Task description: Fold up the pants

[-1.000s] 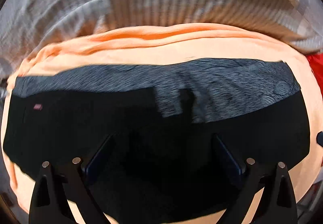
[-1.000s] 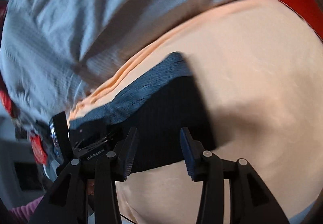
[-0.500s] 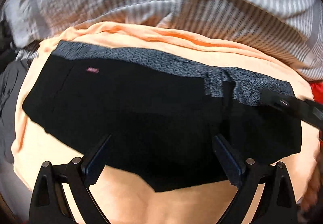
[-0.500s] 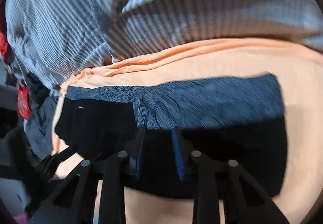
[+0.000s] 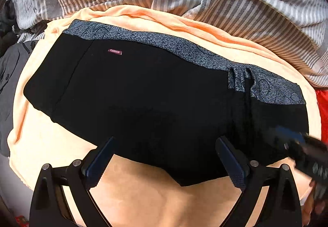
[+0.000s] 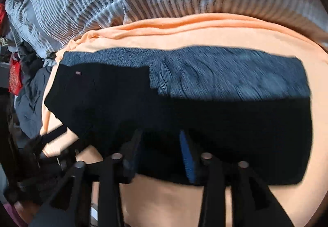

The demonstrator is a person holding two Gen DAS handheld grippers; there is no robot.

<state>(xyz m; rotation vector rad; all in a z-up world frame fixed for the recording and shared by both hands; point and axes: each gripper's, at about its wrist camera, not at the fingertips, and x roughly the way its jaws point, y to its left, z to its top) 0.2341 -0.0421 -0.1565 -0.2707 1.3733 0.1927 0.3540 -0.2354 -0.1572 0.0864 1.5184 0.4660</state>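
The left gripper (image 5: 166, 162) hangs low at the near edge of its own view, its two dark fingers (image 5: 100, 162) spread wide apart with nothing between the pads. The right gripper (image 6: 162, 152) also sits low and near, its jaws parted by a narrower gap and likewise empty; its blue-padded finger (image 6: 187, 155) shows clearly, the other is blurred. In the left wrist view the right gripper (image 5: 303, 151) enters as a dark blur from the right.

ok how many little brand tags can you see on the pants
1: a small red tag reading FASHION, on the black pants just below the patterned grey waistband, toward its left end. The right wrist view shows the same tag. Others may be hidden in the fold.
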